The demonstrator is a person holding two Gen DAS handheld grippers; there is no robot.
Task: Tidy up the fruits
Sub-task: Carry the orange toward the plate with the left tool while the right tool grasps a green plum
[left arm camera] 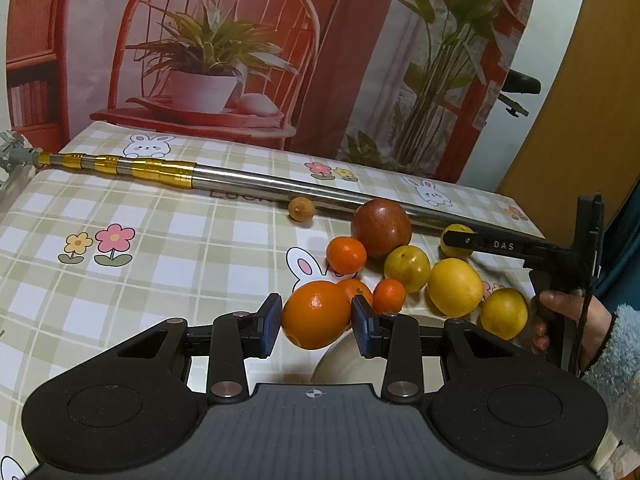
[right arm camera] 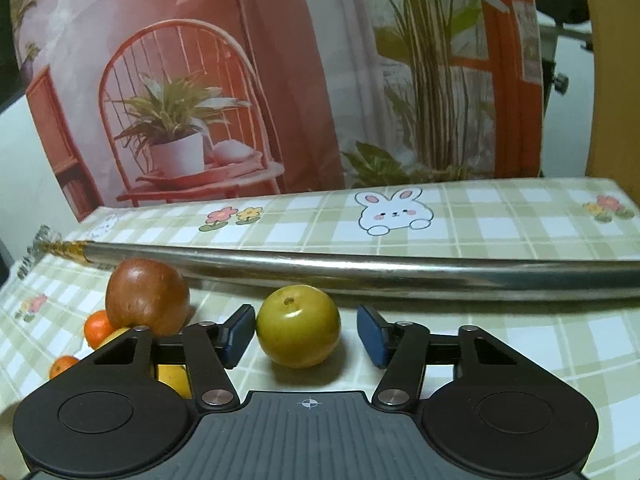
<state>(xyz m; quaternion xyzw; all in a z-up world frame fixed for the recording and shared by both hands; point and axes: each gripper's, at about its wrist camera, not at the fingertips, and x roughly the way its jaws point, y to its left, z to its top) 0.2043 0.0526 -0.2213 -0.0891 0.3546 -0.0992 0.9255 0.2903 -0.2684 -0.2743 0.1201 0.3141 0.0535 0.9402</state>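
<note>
A bench draped in a green-and-white checked cloth [left arm camera: 168, 236] printed with white rabbits and pink and yellow flowers fills the foreground. Behind it hangs a printed fabric backdrop [left arm camera: 360, 60] picturing a red-orange spindle-back chair [right arm camera: 132, 64], a leafy plant in a white pot [left arm camera: 202, 88], tall green stems and a red window frame. To the right stands a plain mustard-yellow wall panel [left arm camera: 572, 92]. The lighting is soft, indoor and even.

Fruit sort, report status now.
Left gripper shut on large orange, above pale bowl. Right gripper open around yellow-green fruit. Metal pole lies just behind.
</note>
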